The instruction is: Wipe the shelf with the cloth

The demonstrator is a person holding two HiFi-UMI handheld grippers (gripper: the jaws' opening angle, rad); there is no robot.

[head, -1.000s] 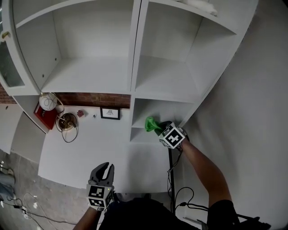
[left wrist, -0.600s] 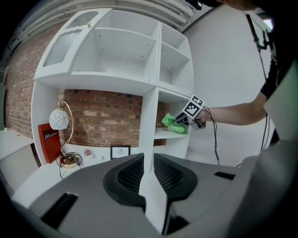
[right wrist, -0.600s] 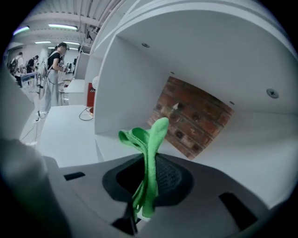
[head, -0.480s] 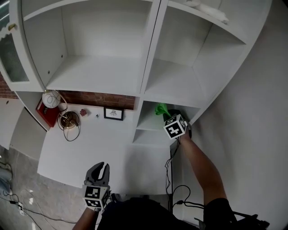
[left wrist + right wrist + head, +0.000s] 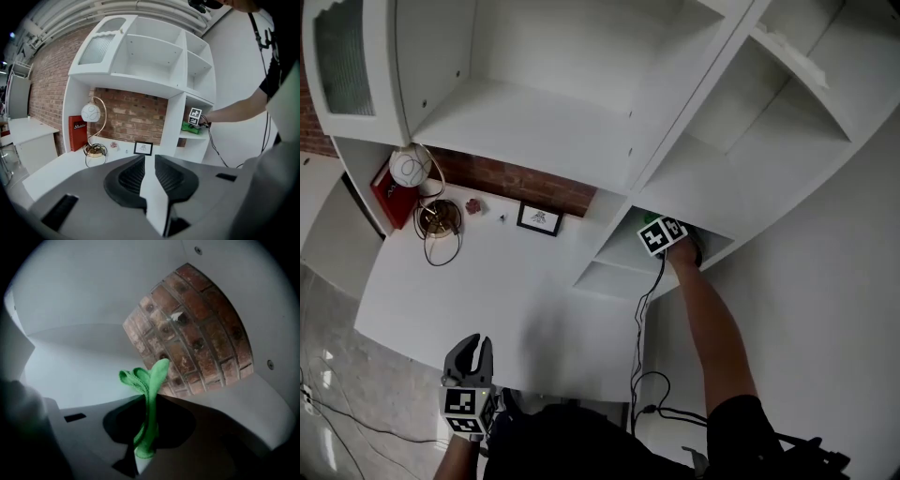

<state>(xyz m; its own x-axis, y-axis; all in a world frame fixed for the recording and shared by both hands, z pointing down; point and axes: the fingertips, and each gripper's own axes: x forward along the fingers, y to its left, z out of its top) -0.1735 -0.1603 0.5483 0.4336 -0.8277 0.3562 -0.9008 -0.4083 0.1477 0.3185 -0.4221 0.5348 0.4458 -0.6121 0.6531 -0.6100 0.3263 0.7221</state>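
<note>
Deeper into the shelf (image 5: 623,251) the right gripper (image 5: 659,230) has been pushed, jaws clamped on the cloth (image 5: 149,394) ahead of them; wiping is judged mostly undone, with the left gripper (image 5: 149,173) held slightly parted, empty.

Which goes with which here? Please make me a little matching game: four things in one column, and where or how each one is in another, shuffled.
Things
1. green cloth
2. left gripper
3. framed picture
4. red box

Places or states
A. on the white counter, right of the globe lamp
B. pinched by the right gripper, inside a shelf compartment
C. left of the globe lamp
D. holding nothing, low in front of the counter

Pairs: 1-B, 2-D, 3-A, 4-C
</note>
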